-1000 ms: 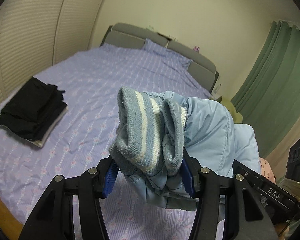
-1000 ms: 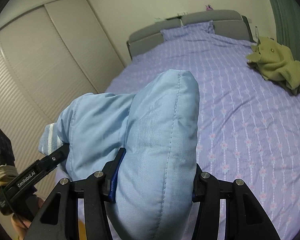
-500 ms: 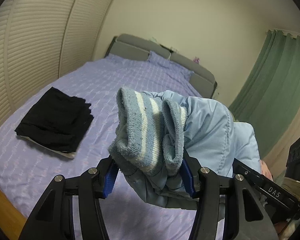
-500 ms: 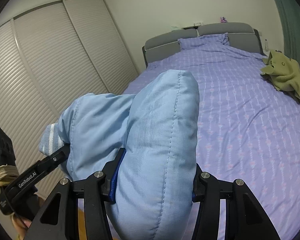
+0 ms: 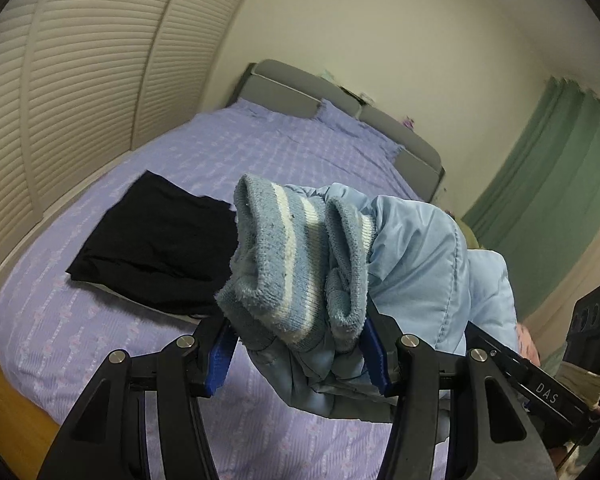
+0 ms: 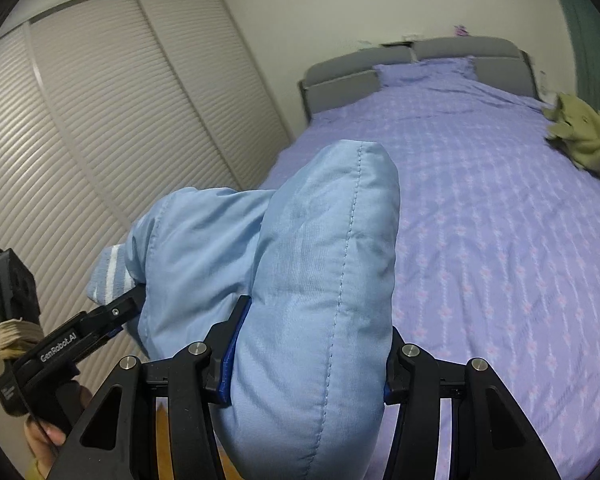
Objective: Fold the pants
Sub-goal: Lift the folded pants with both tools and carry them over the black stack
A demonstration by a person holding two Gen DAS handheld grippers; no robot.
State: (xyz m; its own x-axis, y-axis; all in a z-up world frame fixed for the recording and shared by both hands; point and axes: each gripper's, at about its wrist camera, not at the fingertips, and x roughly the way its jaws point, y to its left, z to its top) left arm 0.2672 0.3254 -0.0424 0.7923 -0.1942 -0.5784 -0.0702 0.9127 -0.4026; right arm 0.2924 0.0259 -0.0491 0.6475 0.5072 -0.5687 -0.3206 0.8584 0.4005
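Light blue padded pants (image 5: 416,264) with striped knit cuffs (image 5: 284,256) hang bunched between both grippers, lifted above the bed. My left gripper (image 5: 300,356) is shut on the cuff end. My right gripper (image 6: 306,356) is shut on a thick padded fold of the pants (image 6: 324,280). In the right wrist view the left gripper (image 6: 112,316) holds the cuffs to the lower left. In the left wrist view the right gripper's arm (image 5: 540,384) shows at the lower right.
A purple patterned bed (image 6: 500,208) with a grey headboard (image 5: 300,84) lies below. A folded black garment (image 5: 160,248) sits on its left part. An olive green garment (image 6: 584,136) lies at the right edge. Slatted closet doors (image 6: 100,120) stand left, a green curtain (image 5: 548,184) right.
Both grippers have risen and swung left with the pants in hand. The black garment has come closer to centre in the left view; more closet door shows in the right view.
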